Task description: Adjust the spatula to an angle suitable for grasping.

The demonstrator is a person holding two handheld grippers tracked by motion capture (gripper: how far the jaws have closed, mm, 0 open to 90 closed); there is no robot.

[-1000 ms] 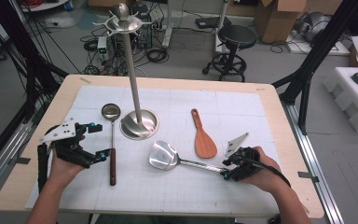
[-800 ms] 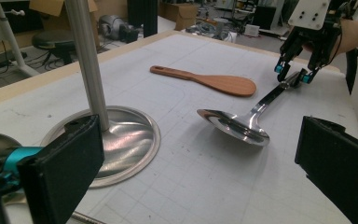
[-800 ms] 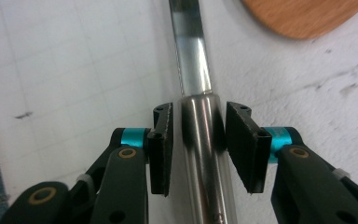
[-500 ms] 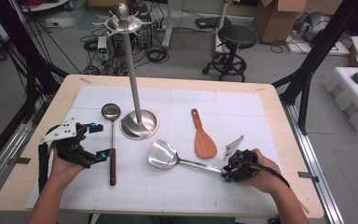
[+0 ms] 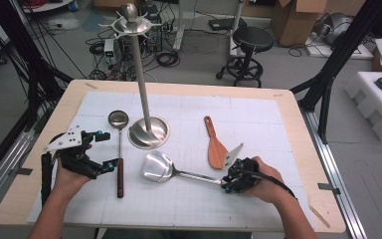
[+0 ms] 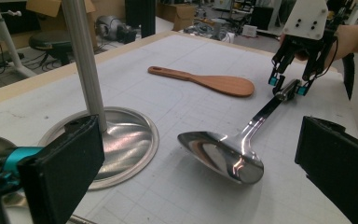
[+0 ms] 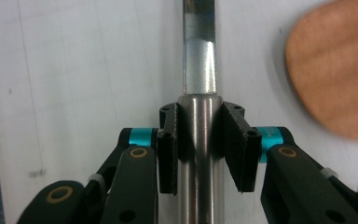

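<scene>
the right gripper (image 7: 199,135) has just closed its jaws on the steel spatula (image 5: 158,166) handle; the left gripper (image 5: 99,152) rests open, seemingly beside the ladle (image 5: 119,144).

Both forearms are bare, no sleeves in sight. The left claw (image 5: 98,149) is a black linkage frame with a pale grey three-cornered plate on top, dotted with small dark holes, and teal collars behind its flat black pads. A black cable loops down past the wrist. The right claw (image 7: 199,147) has the same build: black arms with brass-coloured pivot pins, teal sleeves, small screws sunk into the rectangular black pads, a white tie on each arm. Its grey plate (image 6: 306,18) carries four dark screw holes.
</scene>
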